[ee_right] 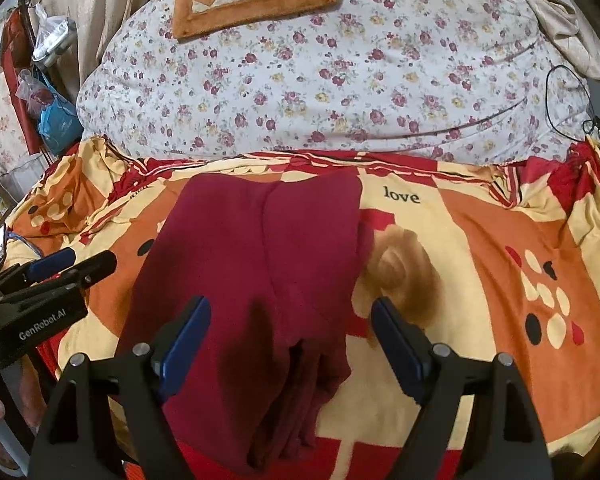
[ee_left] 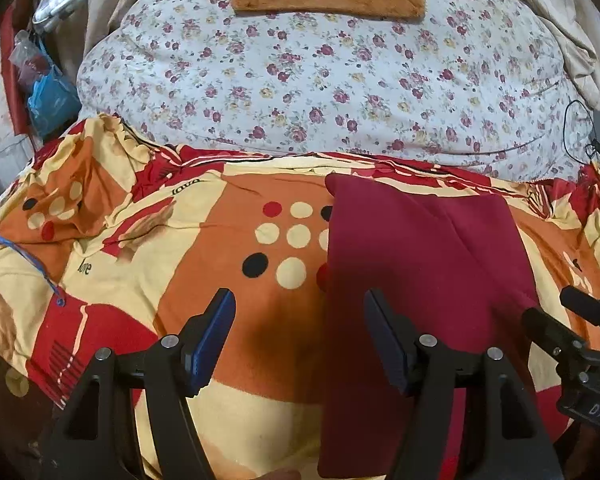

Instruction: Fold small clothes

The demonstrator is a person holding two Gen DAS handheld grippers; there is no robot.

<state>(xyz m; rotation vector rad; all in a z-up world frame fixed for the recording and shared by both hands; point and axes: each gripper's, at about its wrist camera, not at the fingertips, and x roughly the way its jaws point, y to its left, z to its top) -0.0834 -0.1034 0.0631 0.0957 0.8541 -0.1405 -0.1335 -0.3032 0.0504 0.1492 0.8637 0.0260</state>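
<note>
Hovering wide open, holding nothing: left gripper [ee_left: 300, 336] and right gripper [ee_right: 292, 340]. Lying folded on blanket [ee_left: 204, 280], centre-right: maroon cloth [ee_left: 412, 264].

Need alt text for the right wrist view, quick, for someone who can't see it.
A dark red garment lies folded lengthwise on a red, orange and cream bedspread, with the open right gripper empty above its near end. The left gripper shows at left.
</note>
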